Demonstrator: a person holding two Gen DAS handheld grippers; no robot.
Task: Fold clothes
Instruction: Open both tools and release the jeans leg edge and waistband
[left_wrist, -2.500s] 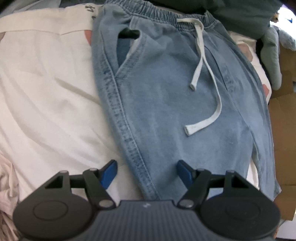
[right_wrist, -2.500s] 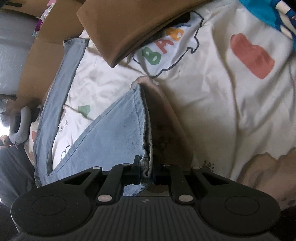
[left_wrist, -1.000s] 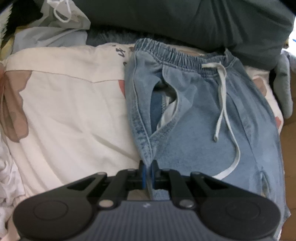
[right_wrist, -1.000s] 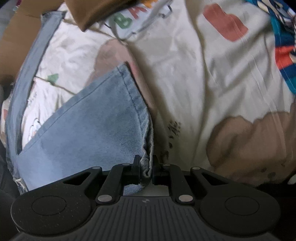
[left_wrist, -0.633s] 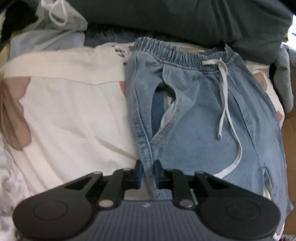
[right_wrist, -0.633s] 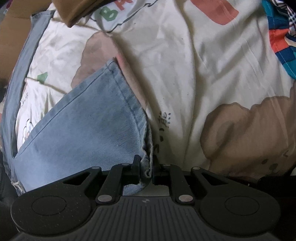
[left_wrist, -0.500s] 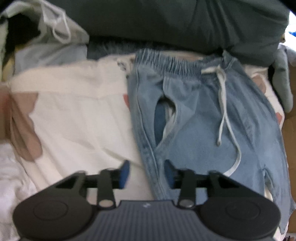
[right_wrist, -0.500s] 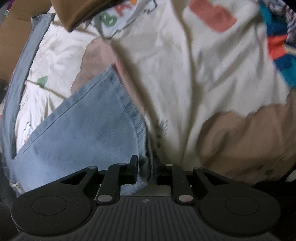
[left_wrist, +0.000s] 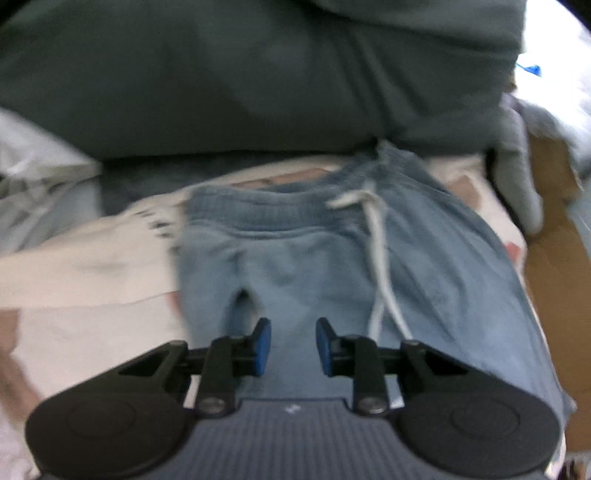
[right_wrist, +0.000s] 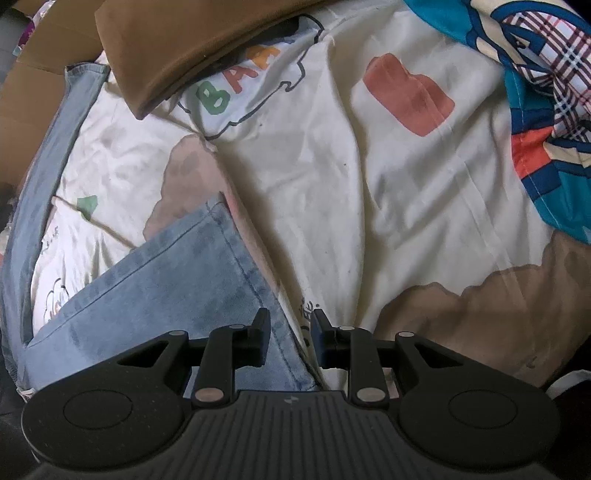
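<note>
Lying flat: faded denim pants (left_wrist: 314, 266), ribbed waist; both grippers' fingers part-open, gripping nothing.

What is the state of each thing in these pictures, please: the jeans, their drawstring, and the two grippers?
Jeans: spread flat on the printed sheet, not yet folded, held by neither gripper.
Drawstring: ends hanging loose down the front; the knot is too blurred to judge.
Leg hem: lying flat on the sheet, released.
Left gripper: open, empty, above the jeans.
Right gripper: open, pads off the hem edge.
</note>
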